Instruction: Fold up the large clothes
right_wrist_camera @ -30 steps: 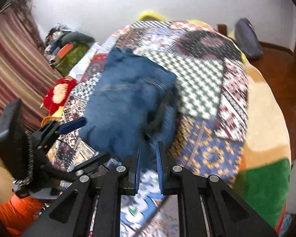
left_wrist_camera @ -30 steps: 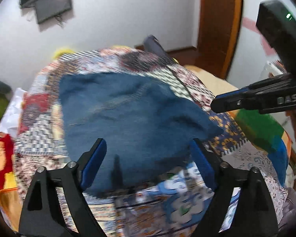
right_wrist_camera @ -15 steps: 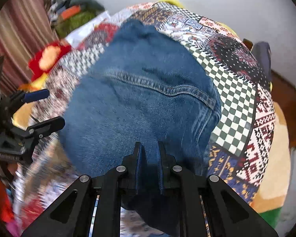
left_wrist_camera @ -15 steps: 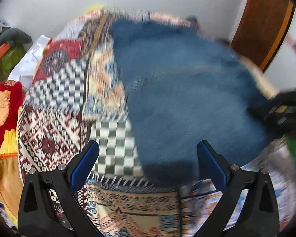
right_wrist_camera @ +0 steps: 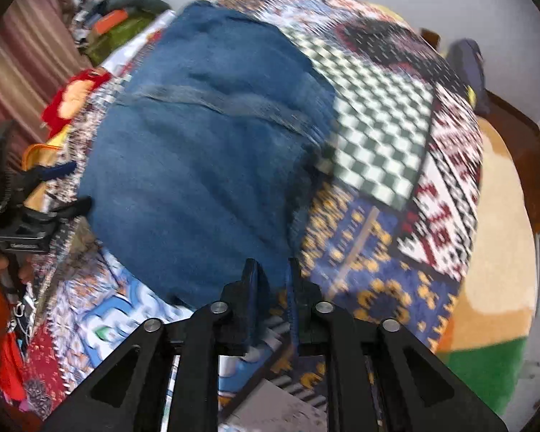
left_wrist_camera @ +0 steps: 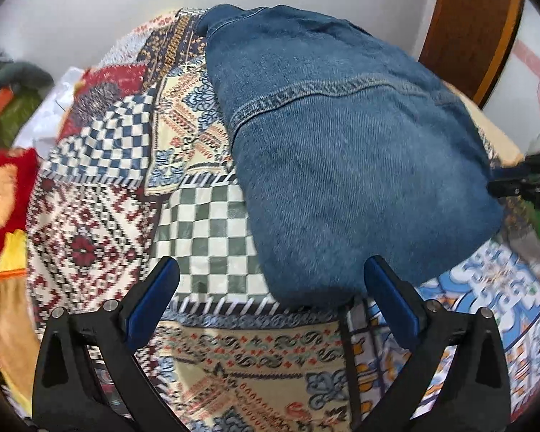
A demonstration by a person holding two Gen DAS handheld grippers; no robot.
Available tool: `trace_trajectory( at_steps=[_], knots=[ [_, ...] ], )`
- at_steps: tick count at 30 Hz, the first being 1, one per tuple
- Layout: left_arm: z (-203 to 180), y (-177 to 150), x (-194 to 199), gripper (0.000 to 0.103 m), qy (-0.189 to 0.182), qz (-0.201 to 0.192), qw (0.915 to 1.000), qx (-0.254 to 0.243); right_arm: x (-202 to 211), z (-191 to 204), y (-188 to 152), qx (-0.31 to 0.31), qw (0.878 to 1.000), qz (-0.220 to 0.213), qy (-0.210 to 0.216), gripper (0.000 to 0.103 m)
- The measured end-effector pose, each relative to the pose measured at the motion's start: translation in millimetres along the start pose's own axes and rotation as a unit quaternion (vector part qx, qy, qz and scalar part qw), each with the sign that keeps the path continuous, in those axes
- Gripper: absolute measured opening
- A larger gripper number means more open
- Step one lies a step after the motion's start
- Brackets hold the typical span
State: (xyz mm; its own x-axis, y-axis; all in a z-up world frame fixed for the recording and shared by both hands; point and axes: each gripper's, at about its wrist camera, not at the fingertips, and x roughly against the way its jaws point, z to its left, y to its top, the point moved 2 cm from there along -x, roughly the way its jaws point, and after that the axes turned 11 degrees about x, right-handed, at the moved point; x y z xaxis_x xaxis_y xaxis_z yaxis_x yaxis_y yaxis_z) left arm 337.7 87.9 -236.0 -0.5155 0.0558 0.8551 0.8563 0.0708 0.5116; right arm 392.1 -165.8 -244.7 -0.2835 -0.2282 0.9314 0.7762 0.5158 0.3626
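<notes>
A folded blue denim garment lies on a patchwork bedspread; it also shows in the right wrist view. My left gripper is open and empty, just off the garment's near edge, with its right finger by the denim corner. My right gripper is shut on the near edge of the denim; its fingers also show at the right edge of the left wrist view. The left gripper shows at the left of the right wrist view.
The patchwork bedspread covers a bed with a beige and green blanket at its right side. A red and yellow soft item and a clothes pile lie at the left. A wooden door stands behind.
The denim has been folded over into a thicker, compact bundle. My left gripper has moved left and nearer the bedspread, staying open. My right gripper stays shut on the denim edge.
</notes>
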Motion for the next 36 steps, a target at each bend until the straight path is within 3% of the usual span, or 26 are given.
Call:
trace_trajectory(
  at_steps=[1, 2, 6, 11, 20, 28, 33, 36],
  knots=[
    [1.7, -1.7, 1.1, 0.103, 0.002, 0.001, 1.0000, 0.000, 0.9, -4.1, -3.5, -0.004, 1.000, -0.003, -0.027, 0.074],
    [4.5, -4.1, 2.5, 0.103, -0.001, 0.005, 1.0000, 0.006, 2.9, -8.2, -7.6, -0.005, 0.999, -0.010, -0.051, 0.079],
    [16.6, -5.0, 4.3, 0.103, 0.002, 0.012, 0.9997, 0.019, 11.7, -22.0, -19.1, -0.029, 0.999, -0.005, -0.042, 0.079],
    [25.6, 1.4, 16.1, 0.103, 0.065, -0.009, 0.9979, 0.000, 40.0, -27.1, -9.1, -0.056, 0.997, -0.047, -0.012, 0.079],
    [34.0, 73.7, 52.3, 0.103, 0.033, -0.083, 0.9956, 0.029, 53.9, -1.5, 70.0, -0.040, 0.991, -0.114, 0.051, 0.080],
    [-9.5, 131.5, 11.4, 0.103, 0.001, -0.095, 0.9954, 0.001, 15.4, 27.7, 137.2, 0.006, 0.991, -0.106, 0.075, 0.080],
    [-23.5, 144.7, -22.8, 0.103, -0.004, -0.088, 0.9961, 0.002, -20.3, 15.5, 150.1, 0.012, 0.995, -0.084, 0.050, 0.080],
    [-21.9, 149.8, -44.0, 0.103, 0.007, -0.083, 0.9965, 0.005, -29.5, -5.1, 147.2, -0.006, 0.994, -0.086, 0.065, 0.080]
  ],
)
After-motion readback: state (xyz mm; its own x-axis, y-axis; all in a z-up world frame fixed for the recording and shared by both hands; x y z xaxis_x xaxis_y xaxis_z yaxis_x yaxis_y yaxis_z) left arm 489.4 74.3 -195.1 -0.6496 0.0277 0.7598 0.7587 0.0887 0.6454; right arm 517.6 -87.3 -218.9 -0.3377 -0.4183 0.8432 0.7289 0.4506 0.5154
